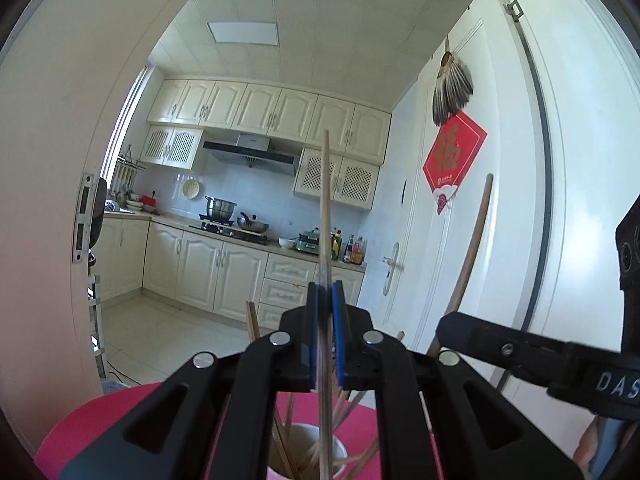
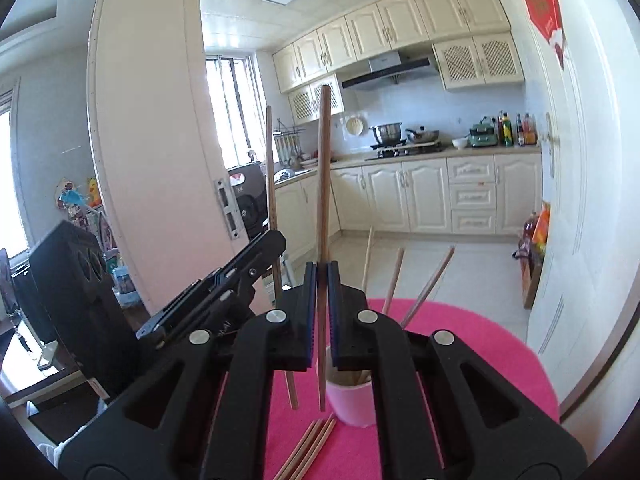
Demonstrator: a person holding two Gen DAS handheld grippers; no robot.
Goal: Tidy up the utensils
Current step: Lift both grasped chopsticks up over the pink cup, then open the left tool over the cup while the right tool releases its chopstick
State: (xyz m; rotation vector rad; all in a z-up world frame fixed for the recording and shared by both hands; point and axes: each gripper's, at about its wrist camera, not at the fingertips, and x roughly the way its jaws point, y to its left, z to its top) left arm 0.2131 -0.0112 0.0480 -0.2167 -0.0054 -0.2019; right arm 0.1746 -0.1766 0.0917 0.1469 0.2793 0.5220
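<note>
left gripper (image 1: 325, 300): clamped on a pale chopstick (image 1: 326, 208) held upright, directly above the cup (image 1: 340, 450); in the left wrist view its lower end seems to reach down into the cup's mouth.
right gripper (image 2: 322, 280): closed tight on a dark brown chopstick (image 2: 323, 168), also upright; the tip hangs just beside the cup's near wall, above the mat and not yet inside.
cup: a pale pink-white holder standing on the pink round mat (image 2: 480, 344); several chopsticks (image 2: 394, 280) already lean out of it toward the far side.
loose chopsticks (image 2: 310, 448): a small bundle lying flat on the mat, just in front of the cup, nearest the right wrist camera.
second stick beside the right gripper: another brown chopstick (image 2: 272, 184) stands upright to the left of the held one, by the left gripper's body; that is probably the left gripper's stick, though i cannot tell for sure.
step in hand: dropping held chopsticks into the cup, by my reading; part of the set is in, part lies on the mat.
next move: the left stick looks ready for release; the right one needs shifting over the cup's opening, then lowering before letting go.
risk: a release outside the rim would send the stick onto the mat.
</note>
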